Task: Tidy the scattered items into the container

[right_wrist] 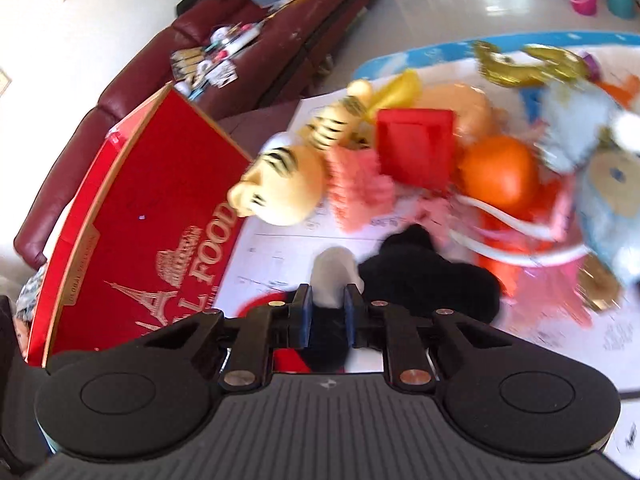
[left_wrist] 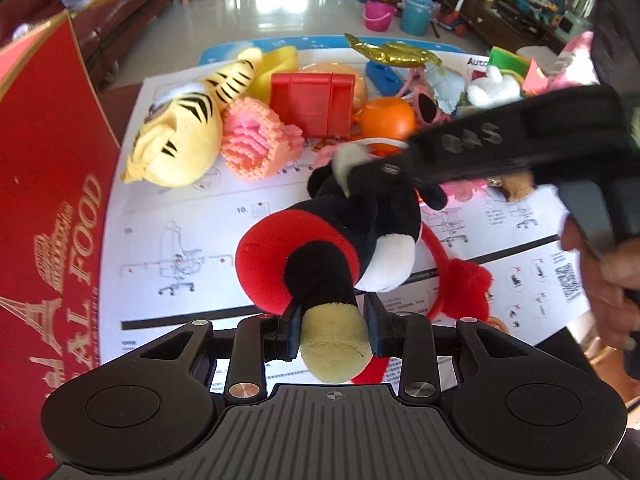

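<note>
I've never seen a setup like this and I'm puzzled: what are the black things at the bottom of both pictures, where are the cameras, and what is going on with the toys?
No robot here: a person holds a two-finger gripper in each hand, with a wide-angle camera on each looking along its fingers. One picture is from the left gripper, the other from the right gripper.

Both are clamped on one plush toy, black, red and white: the left on its tan foot, the right on an arm by the white hand.

Toys lie on a paper instruction sheet: a tiger plush, a pink brick model, a red plastic piece and an orange ball. The red box on the left is likely the container.
</note>
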{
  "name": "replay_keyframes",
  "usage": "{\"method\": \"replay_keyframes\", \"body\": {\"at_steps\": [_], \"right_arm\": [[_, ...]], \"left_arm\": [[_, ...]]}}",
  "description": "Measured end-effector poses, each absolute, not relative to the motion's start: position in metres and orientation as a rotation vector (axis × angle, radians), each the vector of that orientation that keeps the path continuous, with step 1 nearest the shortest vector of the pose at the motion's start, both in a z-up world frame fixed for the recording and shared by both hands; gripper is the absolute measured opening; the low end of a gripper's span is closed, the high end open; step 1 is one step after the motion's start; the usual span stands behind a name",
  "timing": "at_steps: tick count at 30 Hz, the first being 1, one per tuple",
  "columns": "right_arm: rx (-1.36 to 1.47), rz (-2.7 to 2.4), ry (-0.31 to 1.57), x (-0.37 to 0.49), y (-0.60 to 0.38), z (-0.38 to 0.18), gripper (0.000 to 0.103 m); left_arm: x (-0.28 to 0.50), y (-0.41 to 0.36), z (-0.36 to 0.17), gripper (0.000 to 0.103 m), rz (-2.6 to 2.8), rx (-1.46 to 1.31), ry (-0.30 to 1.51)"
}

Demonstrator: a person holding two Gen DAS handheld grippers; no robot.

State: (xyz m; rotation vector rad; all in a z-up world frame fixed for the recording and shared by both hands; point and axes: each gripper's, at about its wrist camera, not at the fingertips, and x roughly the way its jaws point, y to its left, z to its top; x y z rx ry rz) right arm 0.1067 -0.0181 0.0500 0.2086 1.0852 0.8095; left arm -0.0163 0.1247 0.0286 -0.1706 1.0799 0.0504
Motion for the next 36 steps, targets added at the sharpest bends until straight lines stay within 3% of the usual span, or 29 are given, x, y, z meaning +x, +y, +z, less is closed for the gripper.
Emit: {"method": "replay_keyframes", "body": {"at_steps": [10, 13, 17, 20, 23, 28, 33, 36], "right_arm": [[0.103, 0.829, 1.137, 0.116, 0.033, 0.037, 0.026], [0.152, 0.828, 1.12, 0.121, 0.026, 0.046, 0.034], [0.158, 0.755, 1.055, 0.127, 0.001, 0.058, 0.058], [0.183, 0.673, 1.068, 0.13, -0.03, 0.051, 0.059], [0.217, 0.613, 1.124, 0.129, -0.056, 0.035, 0.06], [0.252, 0.602, 1.205, 0.121, -0.06, 0.012, 0.06], [0.232, 0.671, 1.221, 0.115, -0.036, 0.007, 0.072], [0.261, 0.695, 1.228, 0.118, -0.025, 0.007, 0.076]], "left_arm": [[-0.018, 0.199, 0.007, 0.032, 0.145, -0.47, 1.096], [-0.015, 0.205, 0.005, 0.034, 0.199, -0.432, 1.094], [-0.01, 0.204, 0.004, 0.04, 0.226, -0.356, 1.093], [-0.004, 0.205, -0.001, 0.05, 0.288, -0.28, 1.094], [0.003, 0.209, -0.01, 0.053, 0.3, -0.265, 1.118], [0.011, 0.208, -0.026, 0.053, 0.316, -0.214, 1.163], [0.008, 0.204, -0.024, 0.054, 0.29, -0.197, 1.141], [0.011, 0.198, -0.022, 0.073, 0.263, -0.173, 1.127]]}}
